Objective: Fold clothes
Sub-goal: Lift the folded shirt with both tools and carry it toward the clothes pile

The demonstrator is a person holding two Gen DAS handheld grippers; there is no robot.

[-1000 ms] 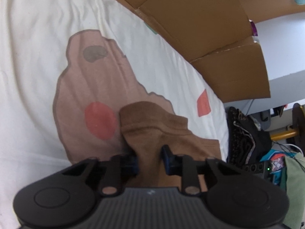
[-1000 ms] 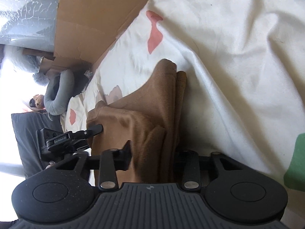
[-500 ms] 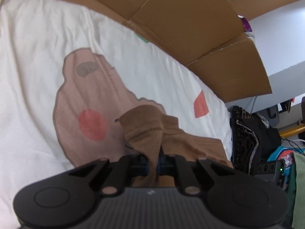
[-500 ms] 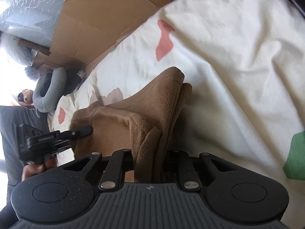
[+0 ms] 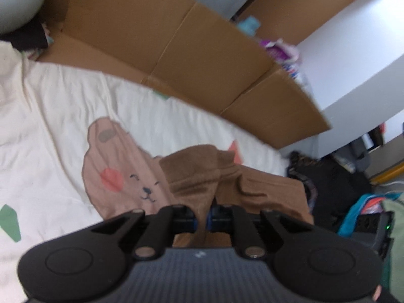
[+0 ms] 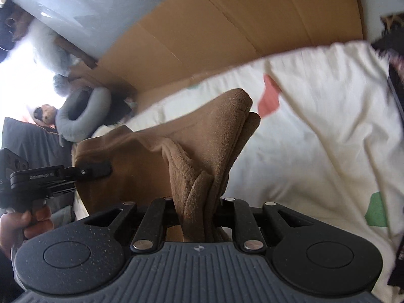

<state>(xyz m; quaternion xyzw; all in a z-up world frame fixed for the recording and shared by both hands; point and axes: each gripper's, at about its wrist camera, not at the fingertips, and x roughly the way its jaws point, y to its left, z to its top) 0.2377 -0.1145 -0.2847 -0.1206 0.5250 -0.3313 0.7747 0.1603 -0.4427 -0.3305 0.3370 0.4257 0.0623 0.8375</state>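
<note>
**Both grippers pinch the brown garment and hold it above the bed**

Nearest the left wrist camera, the left gripper (image 5: 203, 218) has its fingers nearly together, clamped on a thin bunched edge of the brown garment (image 5: 202, 176). The right gripper (image 6: 197, 209) grips a thicker, fleecy wad of the same cloth, its fingers pressed in against several layers. Holding two separate points probably lets the person stretch an edge taut before laying it over for a fold. Past the fingers, the garment hangs in loose folds, its far part draping toward the cream bed sheet (image 5: 50, 116) with its printed bear. Beyond the bed stands a cardboard panel (image 5: 176, 50), and a grey neck pillow (image 6: 83, 113) lies at the bed's end.
</note>
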